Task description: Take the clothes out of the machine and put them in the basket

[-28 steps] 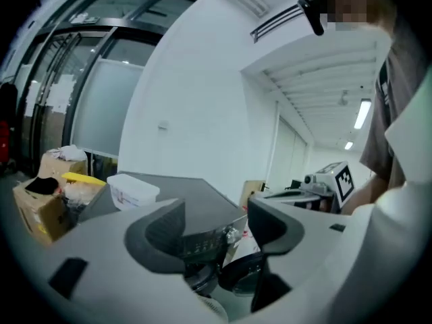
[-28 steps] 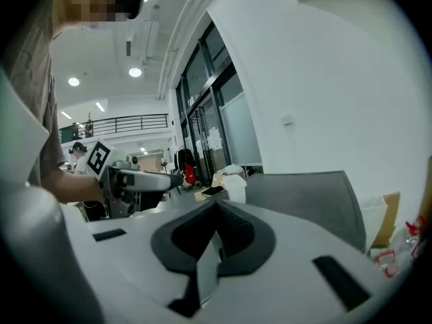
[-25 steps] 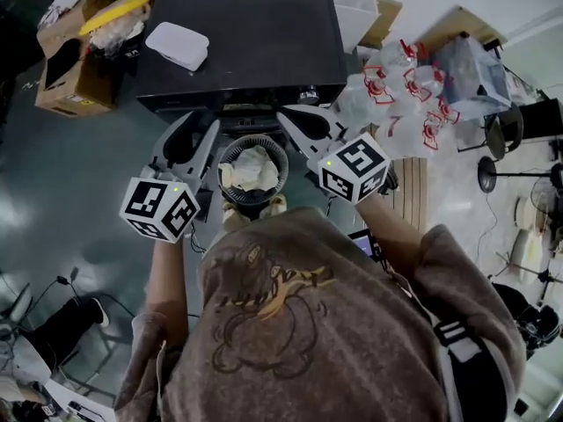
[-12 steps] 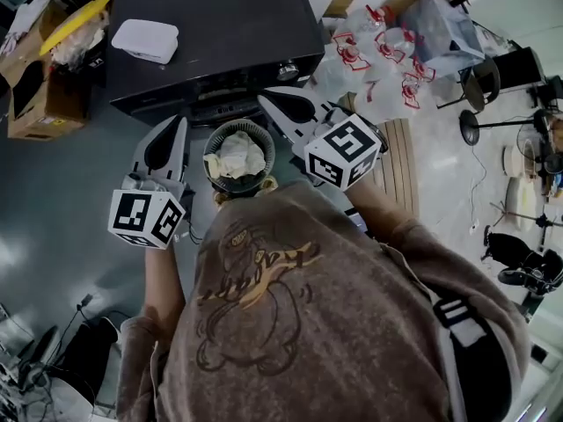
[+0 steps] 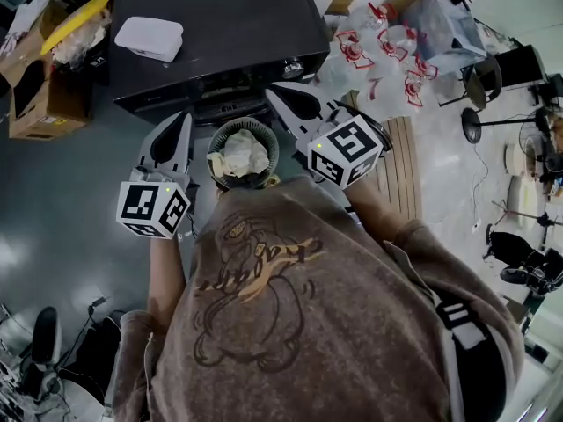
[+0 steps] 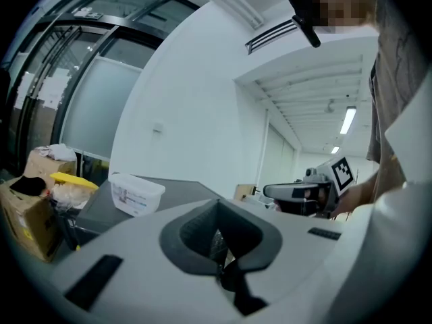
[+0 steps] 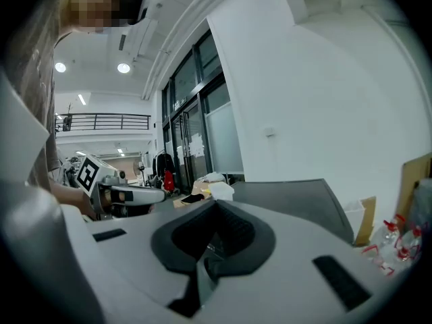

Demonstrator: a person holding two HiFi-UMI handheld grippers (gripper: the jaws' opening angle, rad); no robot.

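A round dark basket (image 5: 217,139) stands on the floor in front of the black machine (image 5: 220,33). It holds pale crumpled clothes (image 5: 242,155). My left gripper (image 5: 180,118) hovers just left of the basket, jaws together with nothing between them; its own view shows them meeting (image 6: 219,247). My right gripper (image 5: 278,94) is above the basket's right side, near the machine's front. Its jaws also look shut and empty (image 7: 207,246). The machine's opening is hidden from the head view.
A white lidded box (image 5: 151,38) lies on the machine's top. A cardboard box (image 5: 40,95) stands to the left. Clear bags with red handles (image 5: 387,69) are piled to the right. A person's brown sweatshirt (image 5: 290,323) fills the lower head view.
The left gripper's jaws stood apart a second ago and are now together. That gripper has sunk a little beside the basket. The right gripper has hardly moved.
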